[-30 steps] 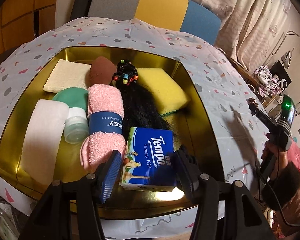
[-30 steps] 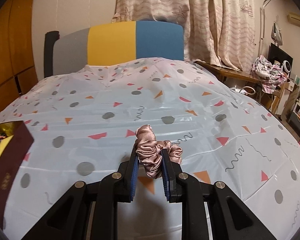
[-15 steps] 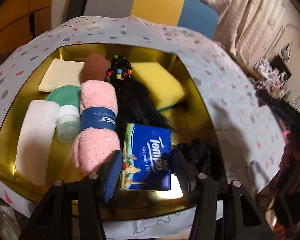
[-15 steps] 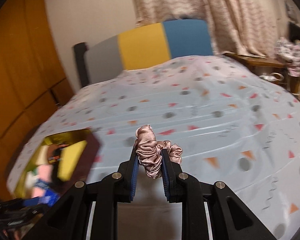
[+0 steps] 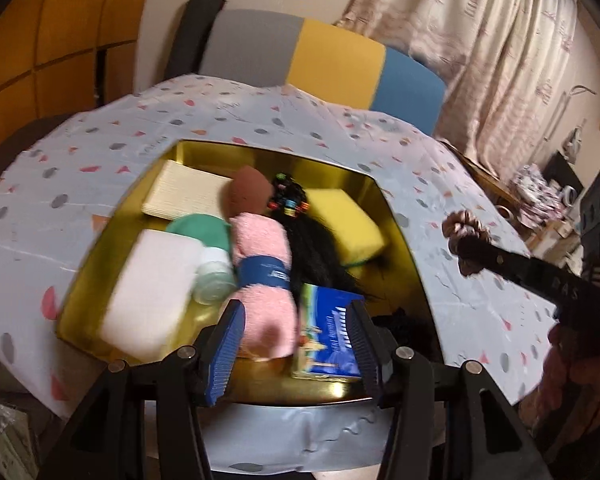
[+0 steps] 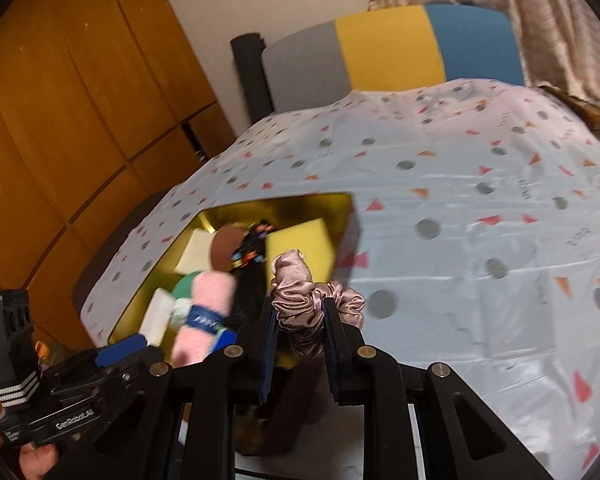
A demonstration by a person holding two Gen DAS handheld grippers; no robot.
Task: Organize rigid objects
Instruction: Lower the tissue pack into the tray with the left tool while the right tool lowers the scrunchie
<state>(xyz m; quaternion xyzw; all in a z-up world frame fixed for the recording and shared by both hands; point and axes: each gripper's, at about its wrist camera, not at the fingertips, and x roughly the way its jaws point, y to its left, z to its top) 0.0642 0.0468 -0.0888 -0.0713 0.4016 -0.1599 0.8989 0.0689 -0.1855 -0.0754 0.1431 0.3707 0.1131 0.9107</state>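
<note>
My right gripper (image 6: pixel 299 312) is shut on a pink satin scrunchie (image 6: pixel 300 292) and holds it in the air by the right edge of a gold tin box (image 6: pixel 342 216). It also shows in the left wrist view (image 5: pixel 466 246). My left gripper (image 5: pixel 294 334) is open and empty, hovering over the box's (image 5: pixel 404 240) near end. In the box lie a blue Tempo tissue pack (image 5: pixel 330 340), a pink rolled towel (image 5: pixel 264 264), a black hairpiece (image 5: pixel 312 248), a yellow sponge (image 5: pixel 346 224), a white block (image 5: pixel 150 288) and a small green jar (image 5: pixel 214 276).
The table wears a pale cloth with dots and triangles (image 6: pixel 480 208). A grey, yellow and blue chair back (image 6: pixel 392 52) stands behind the table. Wooden cupboards (image 6: pixel 80 120) are at the left, and curtains (image 5: pixel 480 48) at the right.
My right gripper has swung left with the scrunchie, from over the bare cloth to beside the gold box. My left gripper has pulled back and tilted up a little, still open.
</note>
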